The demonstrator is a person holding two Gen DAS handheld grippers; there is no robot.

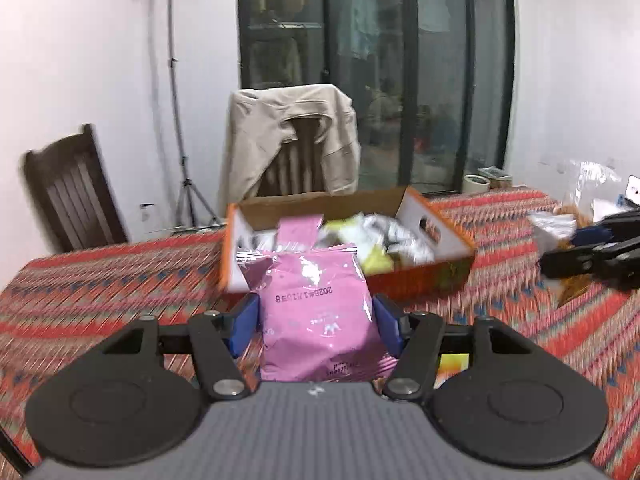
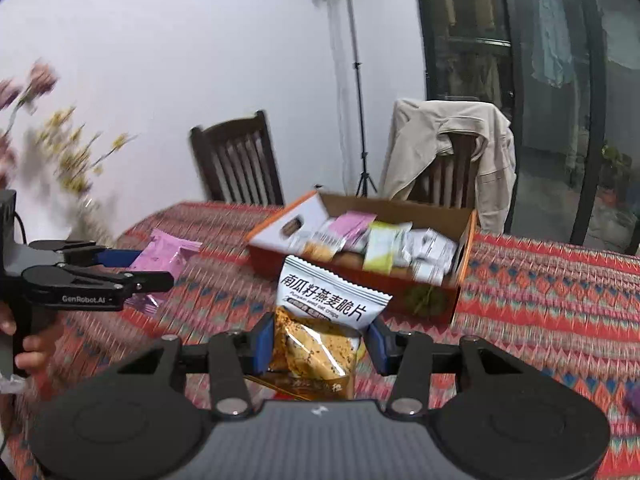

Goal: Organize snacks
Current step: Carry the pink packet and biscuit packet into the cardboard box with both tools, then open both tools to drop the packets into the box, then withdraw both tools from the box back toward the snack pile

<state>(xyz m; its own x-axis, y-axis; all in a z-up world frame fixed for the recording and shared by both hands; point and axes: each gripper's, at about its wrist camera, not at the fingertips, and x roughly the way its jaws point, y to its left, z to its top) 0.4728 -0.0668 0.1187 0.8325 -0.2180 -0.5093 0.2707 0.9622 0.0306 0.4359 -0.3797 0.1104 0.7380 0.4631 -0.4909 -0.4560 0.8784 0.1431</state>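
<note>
Snack box (image 2: 426,300) ahead, chairs (image 2: 240,160) behind

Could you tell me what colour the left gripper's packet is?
Pink packet, clearest in the left wrist view.

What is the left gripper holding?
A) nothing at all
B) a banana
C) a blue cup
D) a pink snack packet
D: the left gripper is shut on the pink snack packet, its blue pads pressing the packet's two sides in front of the cardboard box.
</note>
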